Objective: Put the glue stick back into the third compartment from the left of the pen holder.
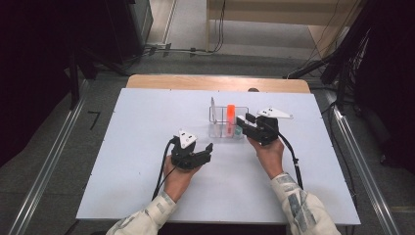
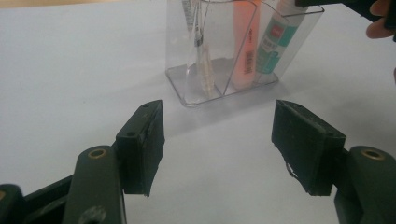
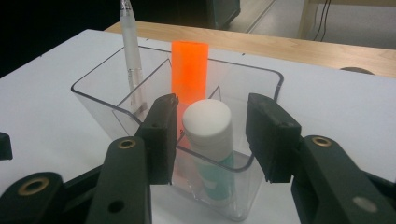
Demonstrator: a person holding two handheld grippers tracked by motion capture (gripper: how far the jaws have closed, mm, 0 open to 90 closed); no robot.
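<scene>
A clear plastic organizer stands on the white table, right of the middle. In it stand a clear pen, an orange highlighter and a teal tube with a white cap. My right gripper reaches over the organizer's near compartment. Its jaws flank the white cap with a small gap on each side, so it is open. My left gripper rests low on the table, left of and nearer than the organizer. It is open, with bare table between its jaws.
The white tabletop stretches wide to the left and front of the organizer. A wooden strip runs along the far edge. Cables trail from both grippers toward the person. Metal rails flank the table on the floor.
</scene>
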